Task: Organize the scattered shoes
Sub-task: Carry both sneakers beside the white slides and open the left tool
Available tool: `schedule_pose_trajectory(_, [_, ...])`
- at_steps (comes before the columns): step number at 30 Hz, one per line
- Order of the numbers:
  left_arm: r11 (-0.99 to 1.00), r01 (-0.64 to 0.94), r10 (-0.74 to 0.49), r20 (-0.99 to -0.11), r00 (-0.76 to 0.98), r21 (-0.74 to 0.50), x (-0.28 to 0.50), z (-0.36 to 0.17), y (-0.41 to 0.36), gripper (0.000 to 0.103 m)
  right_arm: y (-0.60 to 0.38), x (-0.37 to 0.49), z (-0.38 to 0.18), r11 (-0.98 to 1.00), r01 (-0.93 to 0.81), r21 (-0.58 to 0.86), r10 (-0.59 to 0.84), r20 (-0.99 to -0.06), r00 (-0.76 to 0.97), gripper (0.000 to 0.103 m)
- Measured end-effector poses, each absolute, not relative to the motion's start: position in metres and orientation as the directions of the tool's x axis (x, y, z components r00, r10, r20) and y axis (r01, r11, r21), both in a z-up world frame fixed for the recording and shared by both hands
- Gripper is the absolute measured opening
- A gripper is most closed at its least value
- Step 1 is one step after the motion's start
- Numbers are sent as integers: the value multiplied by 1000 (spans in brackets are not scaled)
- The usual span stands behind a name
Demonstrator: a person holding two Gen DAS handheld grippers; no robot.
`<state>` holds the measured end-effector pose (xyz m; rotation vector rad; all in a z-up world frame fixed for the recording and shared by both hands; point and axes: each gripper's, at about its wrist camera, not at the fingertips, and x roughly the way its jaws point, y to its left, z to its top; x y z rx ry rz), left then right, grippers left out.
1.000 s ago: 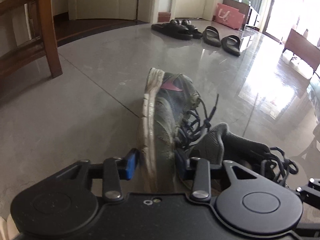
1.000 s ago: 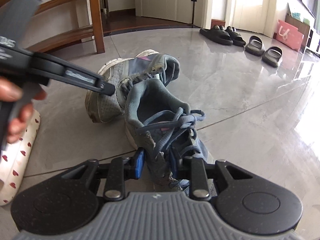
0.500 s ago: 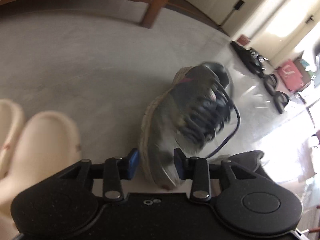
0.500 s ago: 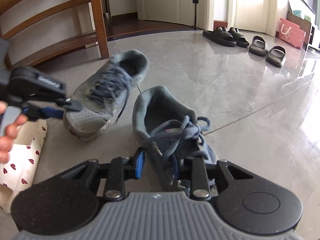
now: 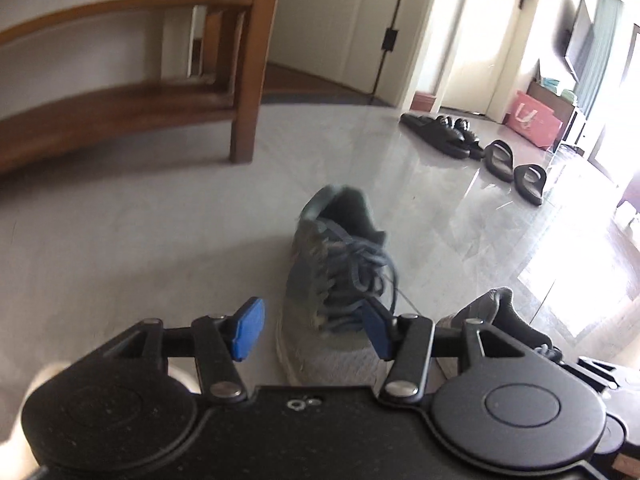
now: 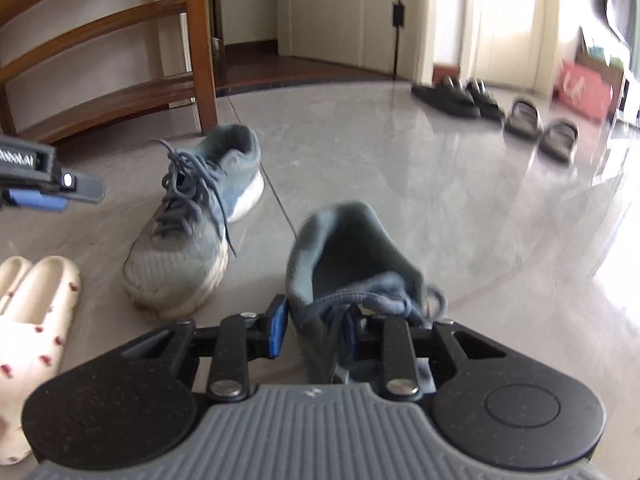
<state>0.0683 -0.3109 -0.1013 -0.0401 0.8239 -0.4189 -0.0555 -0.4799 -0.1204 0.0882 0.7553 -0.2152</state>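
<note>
Since a second ago the left tongs (image 5: 312,330) have spread open, releasing the left sneaker (image 6: 192,220) upright on the floor (image 6: 440,208); the right tongs (image 6: 316,326) apparently still grip the right sneaker (image 6: 352,264).

Grey-blue sneakers (image 6: 196,216), cream slippers (image 6: 32,320) dotted red, black sandals (image 6: 460,94), glossy grey floor (image 6: 440,200).

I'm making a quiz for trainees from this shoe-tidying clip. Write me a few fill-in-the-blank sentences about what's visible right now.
1. The left hand-held gripper is ____, no longer holding the grey sneaker.
2. The right hand-held gripper is shut on the other ____.
3. Both sneakers' toes point ____ the cameras.
4. The white slippers are patterned with small red ____.

Missing: open; sneaker; toward; hearts
</note>
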Motion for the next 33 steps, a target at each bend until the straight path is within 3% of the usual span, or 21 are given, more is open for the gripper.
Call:
schedule_pose_trajectory(7, [879,466,-419,-636,649,-104,74,-84,-327,55,-481,-24,-118,983,184,28,-117,-675,728,30])
schedule_pose_trajectory(13, [780,626,-492,-616,615,1,99,-87,-362,57,-478,-60,-109,980,189,66,-97,-667,739,34])
schedule_pose_trajectory(16, [681,728,-518,-648,558,82,112,-96,-389,57,-480,-75,-108,970,219,105,-96,-661,744,42])
schedule_pose_trajectory(18, [609,782,-499,-704,506,130,122,-108,-409,53,-482,-80,-108,964,231,132,-89,-661,745,44])
schedule_pose_trajectory(19, [602,787,-486,-720,495,134,126,-112,-413,43,-483,-82,-108,961,236,144,-84,-661,746,44])
schedule_pose_trajectory(23, [631,772,-470,-756,456,74,145,-127,-420,10,-488,-73,-114,953,252,166,-84,-656,750,45])
schedule_pose_trajectory(26, [667,745,-477,-762,438,11,144,-131,-416,6,-492,-65,-116,953,253,165,-88,-650,755,45])
schedule_pose_trajectory(29, [731,668,-509,-763,398,-139,139,-129,-399,5,-495,-59,-118,959,234,158,-77,-650,756,45])
schedule_pose_trajectory(33, [778,589,-515,-760,397,-219,109,-129,-375,5,-495,-56,-117,974,188,130,-60,-649,758,46])
